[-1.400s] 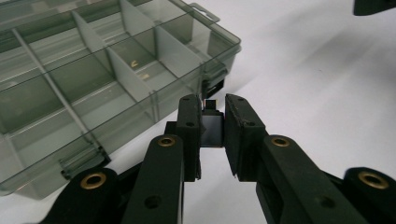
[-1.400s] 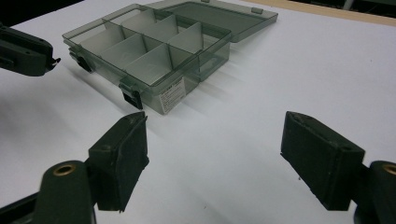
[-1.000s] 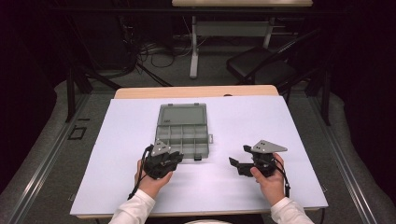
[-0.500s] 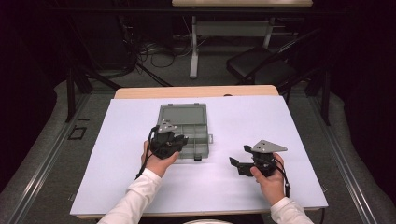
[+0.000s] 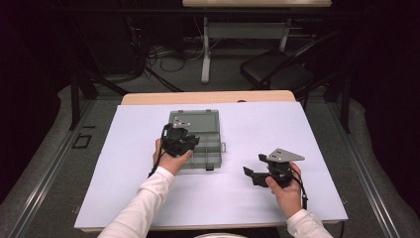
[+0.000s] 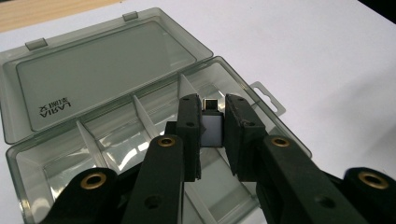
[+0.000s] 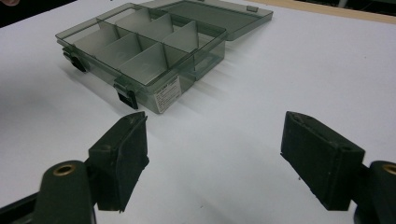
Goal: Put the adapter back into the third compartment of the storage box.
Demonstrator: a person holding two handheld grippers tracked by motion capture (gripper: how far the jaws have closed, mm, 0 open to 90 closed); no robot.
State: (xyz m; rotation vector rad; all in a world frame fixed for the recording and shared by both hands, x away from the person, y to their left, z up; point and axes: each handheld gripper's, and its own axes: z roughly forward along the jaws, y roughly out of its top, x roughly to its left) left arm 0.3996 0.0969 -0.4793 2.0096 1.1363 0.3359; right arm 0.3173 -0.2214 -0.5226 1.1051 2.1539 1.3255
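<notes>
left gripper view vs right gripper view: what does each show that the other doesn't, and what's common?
Left gripper view: a small white adapter with a metal plug, clamped between that gripper's jaws above the box compartments; also the printed lid lying flat.

Right gripper view: the box's front latches and label, and its own gripper with jaws wide apart, nothing between them.

Both: the open clear box with dividers on the white table.

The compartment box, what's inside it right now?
The compartment box shows only bare dividers; the left tool holds a small white adapter above it, hiding some compartments beneath.
</notes>
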